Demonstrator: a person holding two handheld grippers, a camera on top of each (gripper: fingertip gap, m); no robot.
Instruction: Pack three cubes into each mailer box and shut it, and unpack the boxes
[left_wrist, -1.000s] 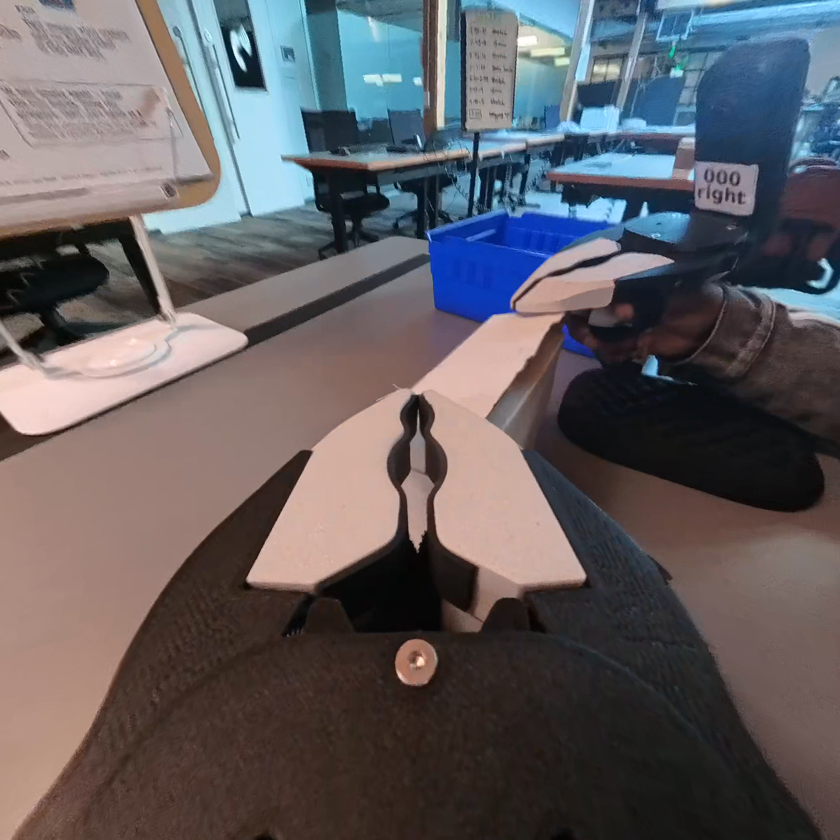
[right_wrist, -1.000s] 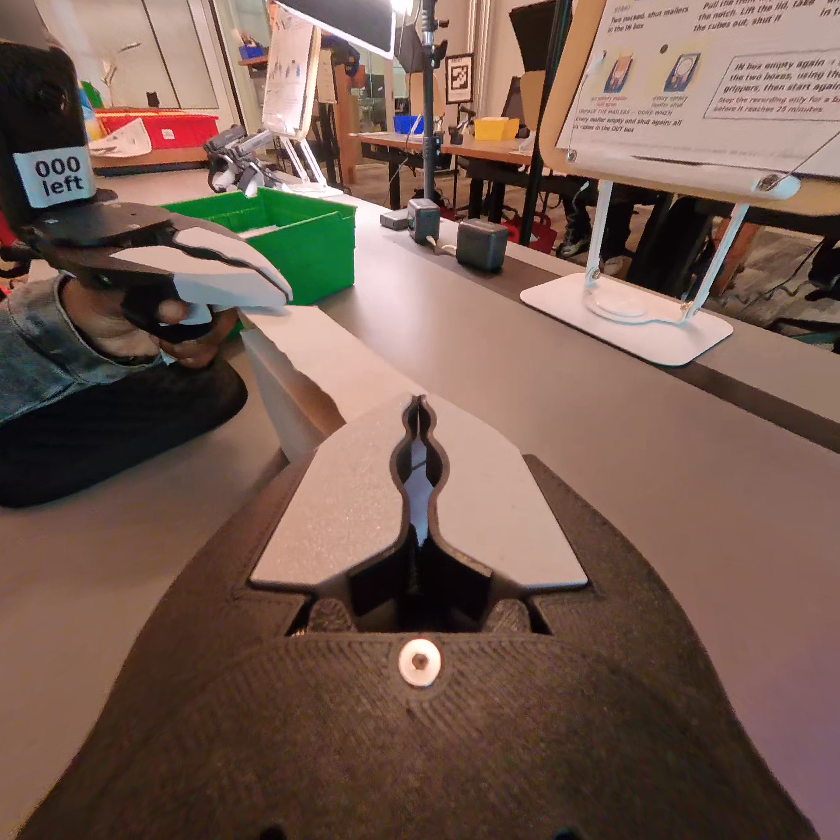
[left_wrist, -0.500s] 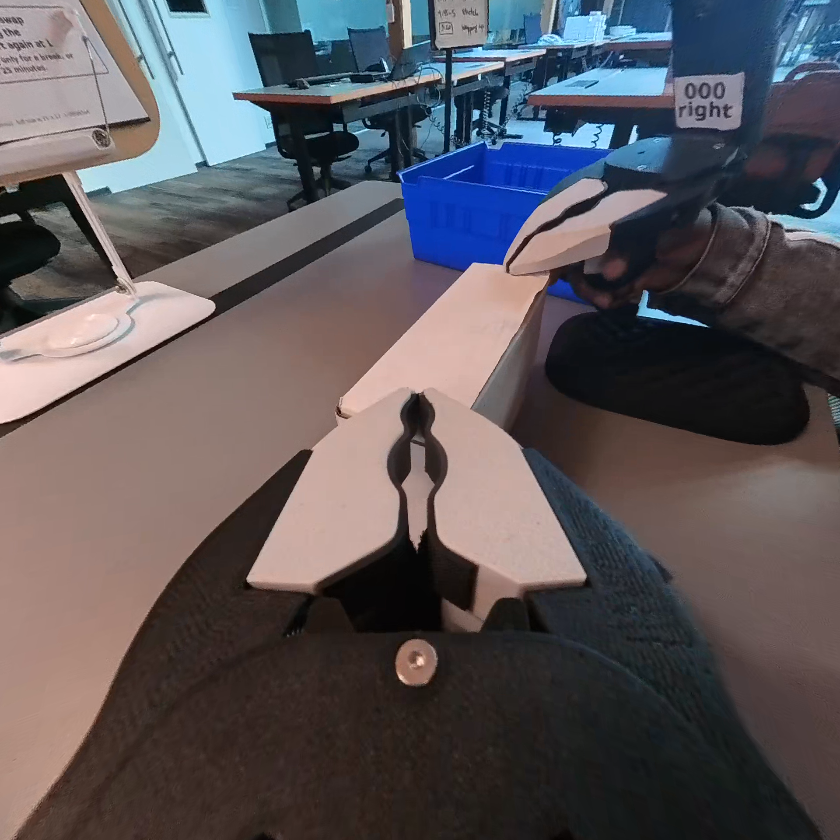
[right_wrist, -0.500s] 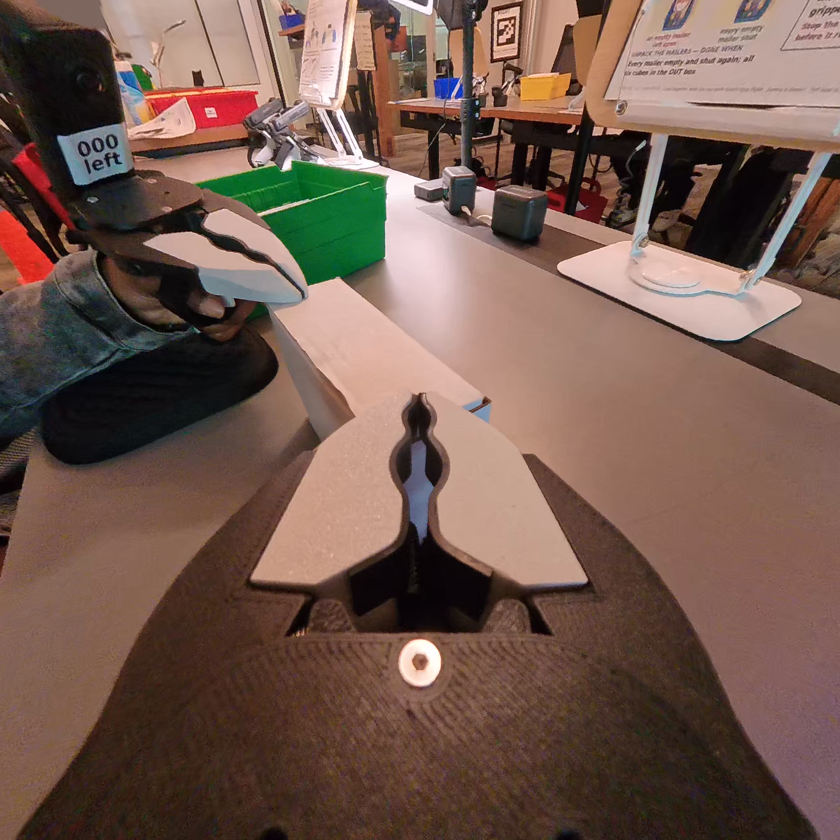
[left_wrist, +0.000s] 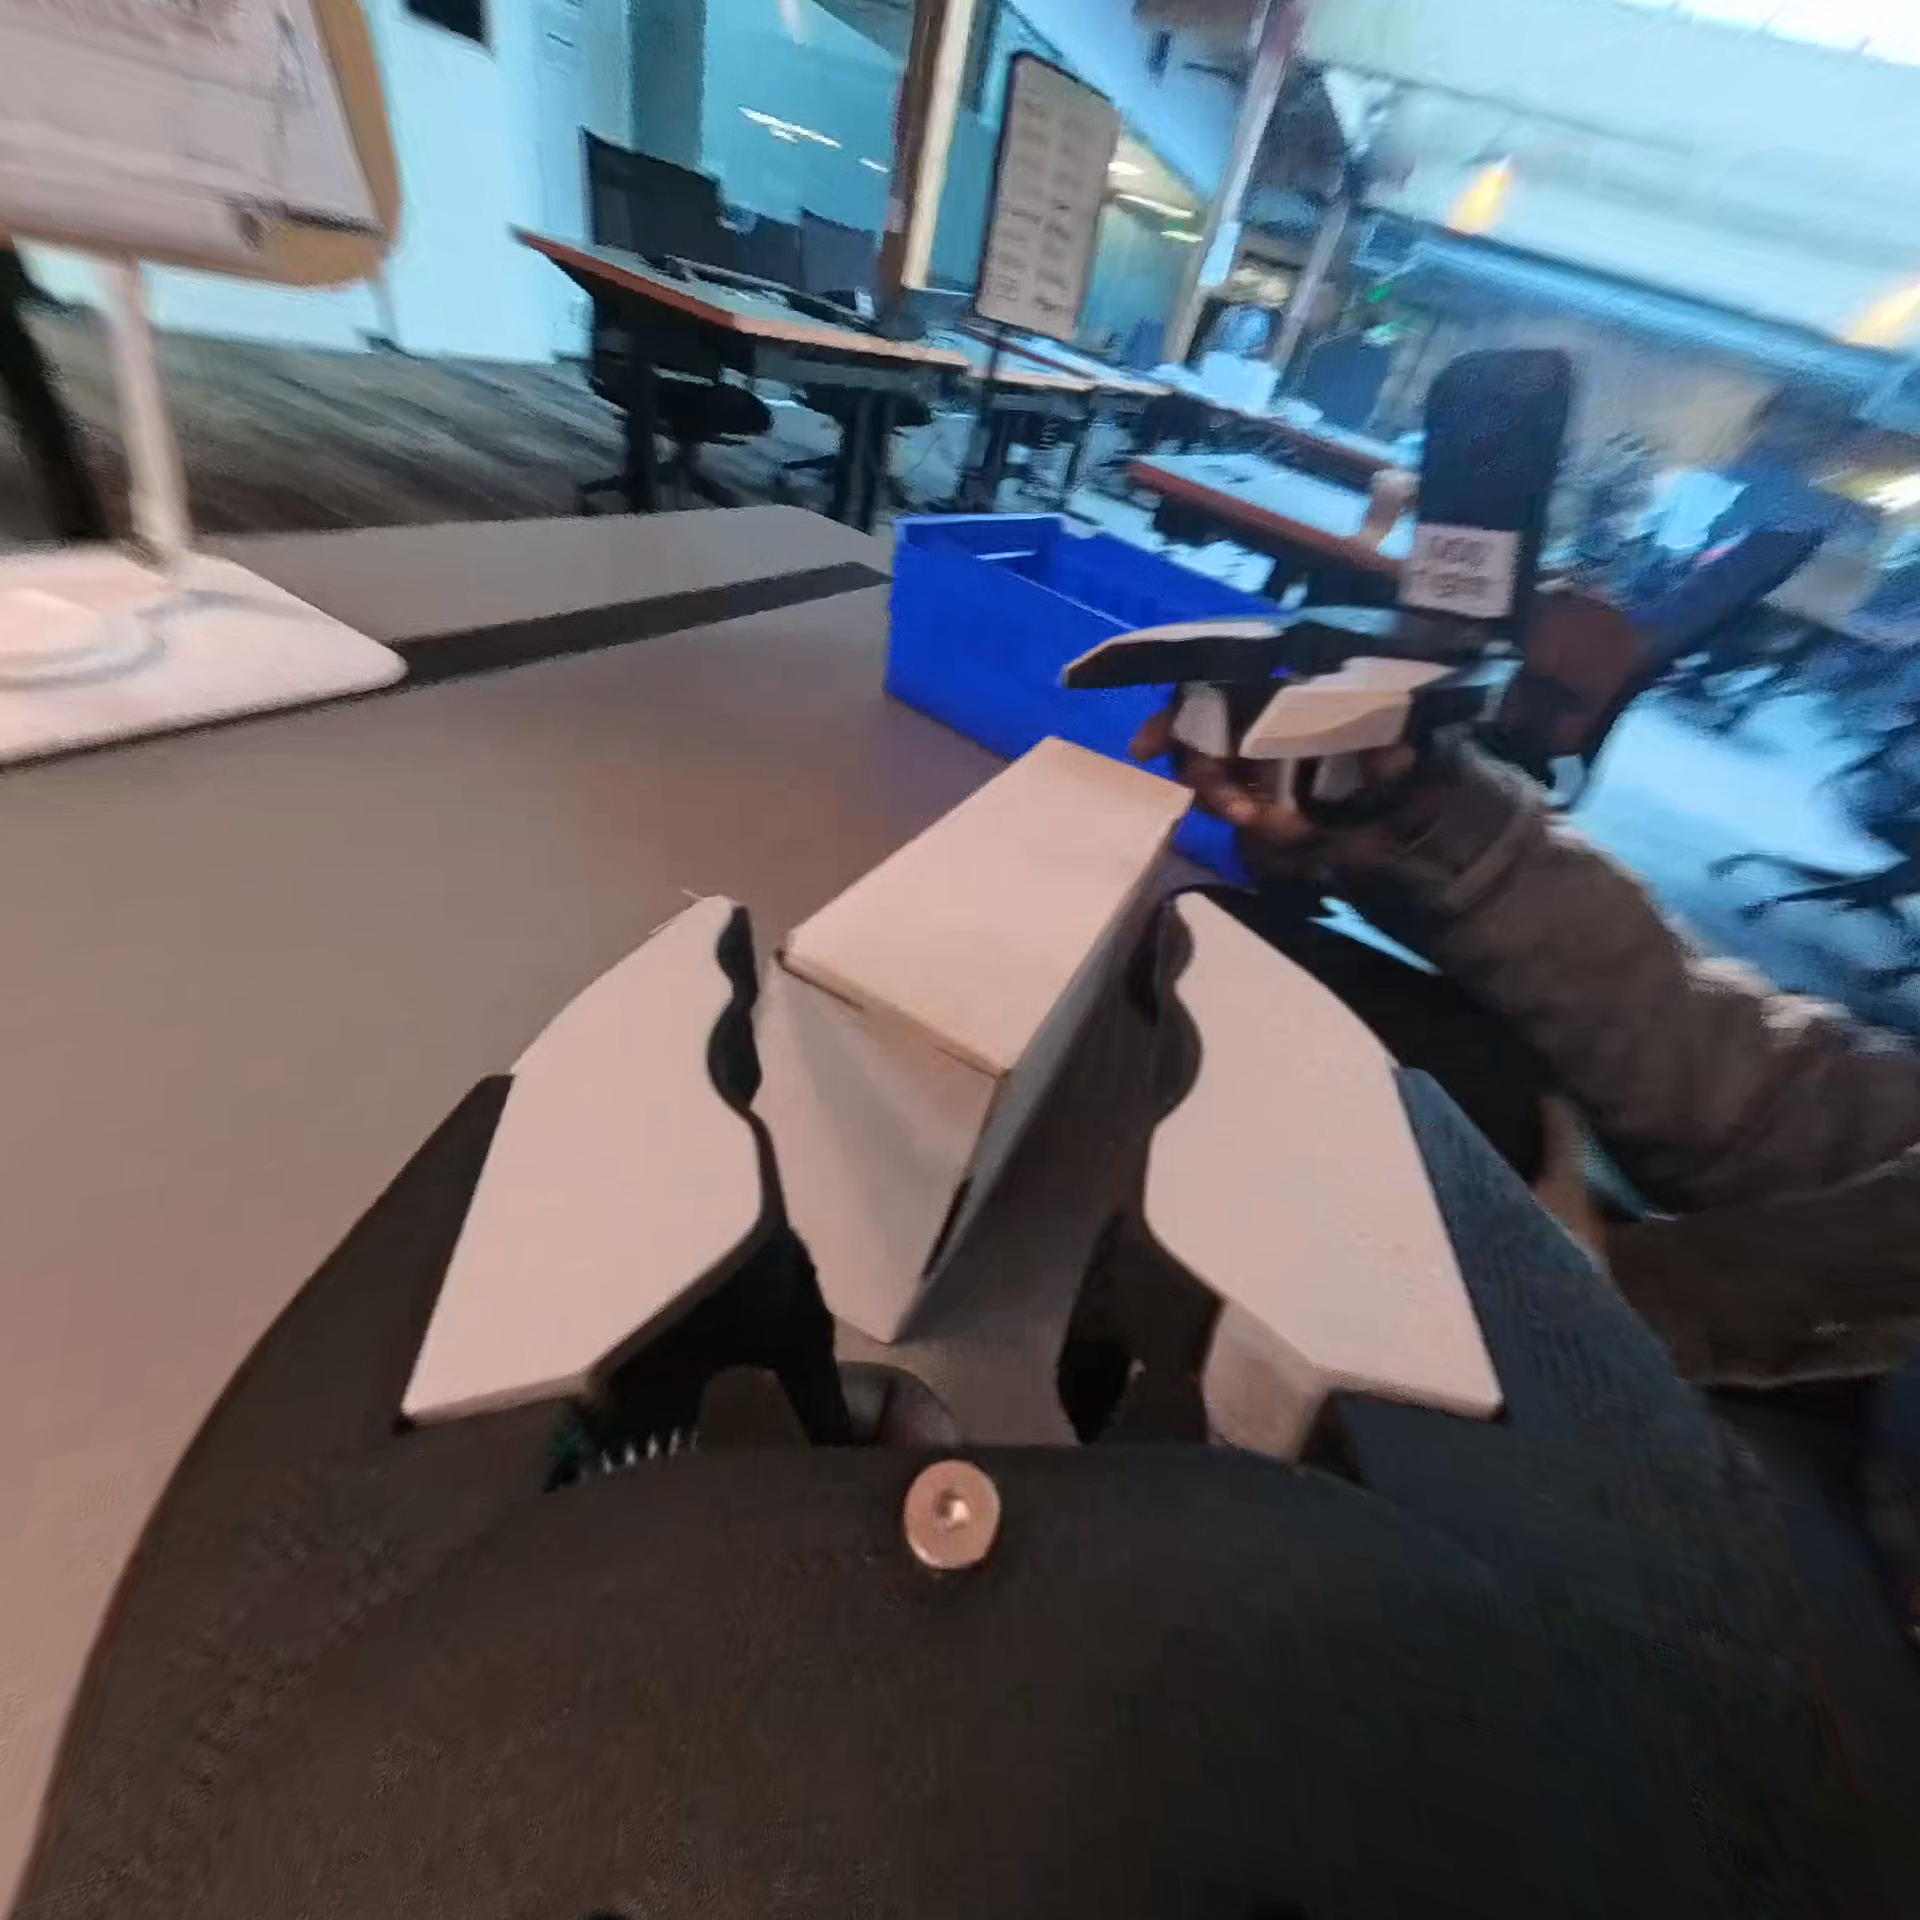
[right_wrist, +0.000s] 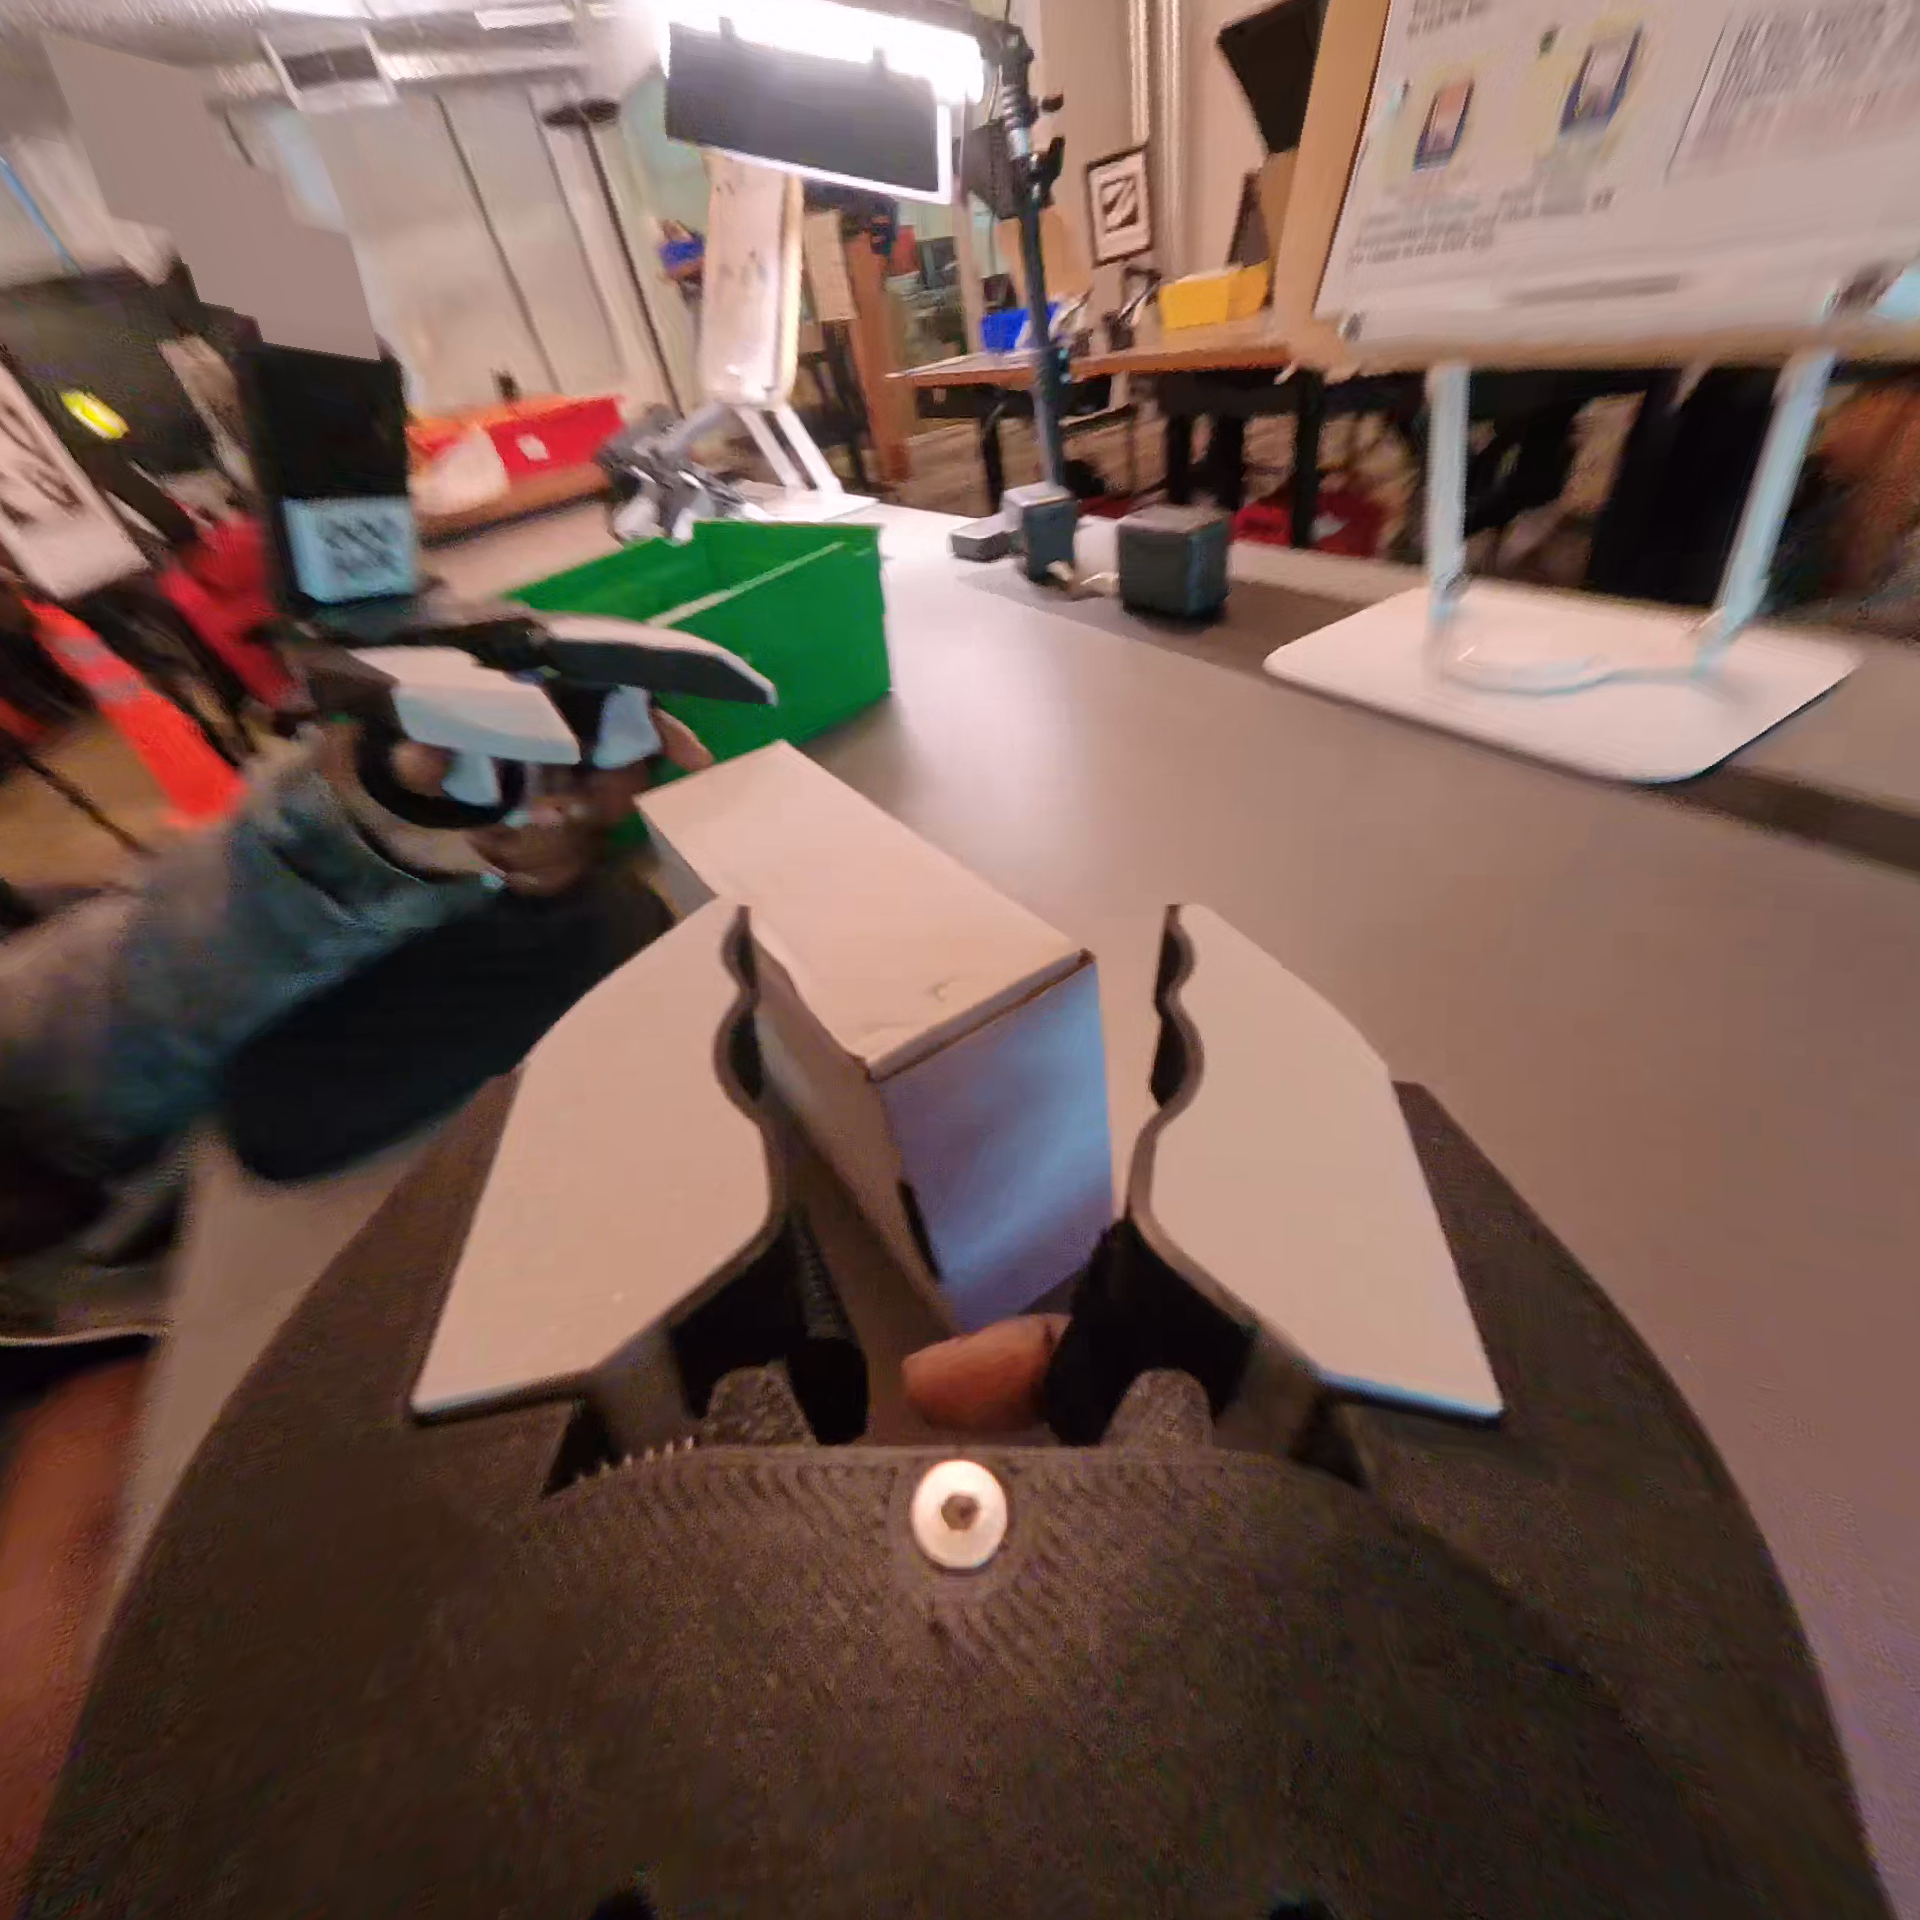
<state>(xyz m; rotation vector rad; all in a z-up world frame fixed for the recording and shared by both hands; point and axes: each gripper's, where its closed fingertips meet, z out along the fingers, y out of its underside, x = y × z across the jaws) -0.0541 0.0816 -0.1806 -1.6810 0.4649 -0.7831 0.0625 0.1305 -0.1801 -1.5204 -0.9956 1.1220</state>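
One white mailer box (left_wrist: 997, 935) is in view, closed, lying on the one grey table (left_wrist: 416, 831). Two grippers show: the left gripper (left_wrist: 951, 920) and the right gripper (right_wrist: 951, 914), each with two fingers spread apart around an end of the box. Two open bins stand on the table: one blue bin (left_wrist: 997, 644) and one green bin (right_wrist: 769, 613). One white-based stand holding a printed board (right_wrist: 1558, 665) is on the table, and two small dark blocks (right_wrist: 1174, 566) sit beyond the green bin. No cubes can be made out.
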